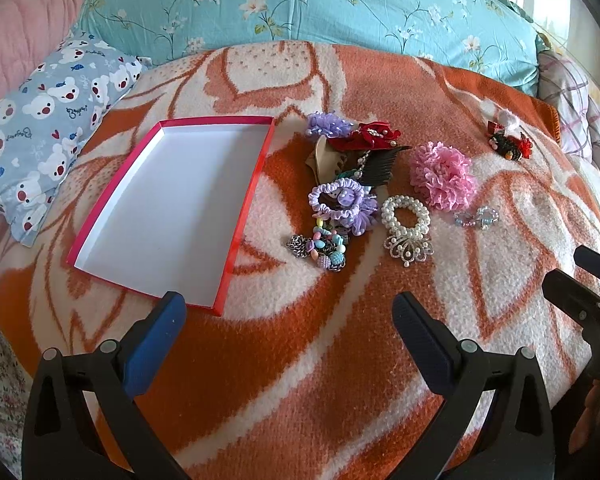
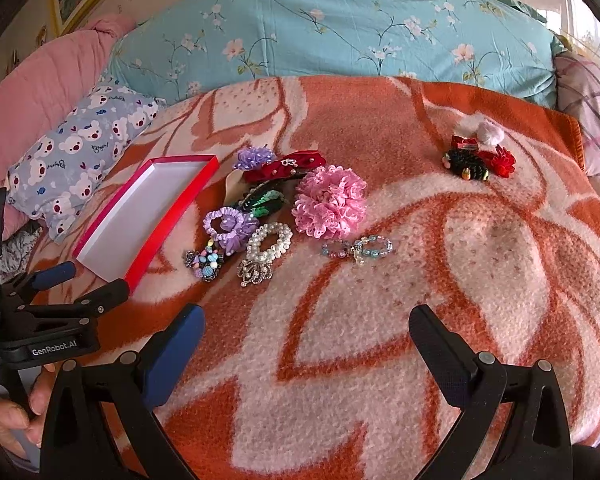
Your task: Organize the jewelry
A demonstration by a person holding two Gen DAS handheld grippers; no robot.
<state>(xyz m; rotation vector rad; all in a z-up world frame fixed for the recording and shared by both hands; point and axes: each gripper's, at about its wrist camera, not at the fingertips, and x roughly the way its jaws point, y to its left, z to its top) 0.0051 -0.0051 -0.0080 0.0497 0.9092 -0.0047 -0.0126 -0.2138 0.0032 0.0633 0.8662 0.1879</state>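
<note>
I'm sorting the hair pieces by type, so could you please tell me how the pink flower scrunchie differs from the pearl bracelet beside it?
The pink flower scrunchie is a full ruffled fabric puff with no open centre; the pearl bracelet is an open ring of white beads. The pearl bracelet carries a silver fan-shaped ornament, while the pink flower scrunchie has none. The scrunchie lies farther from the red box than the bracelet. Both rest on the orange blanket, outside the box.

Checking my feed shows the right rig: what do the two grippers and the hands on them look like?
Both are black plastic. The left gripper and right gripper each have ribbed blue finger pads and silver pivot screws. The left one's body reads "GenRobot.AI" in white. A bare hand grips it; no sleeve visible.
</note>
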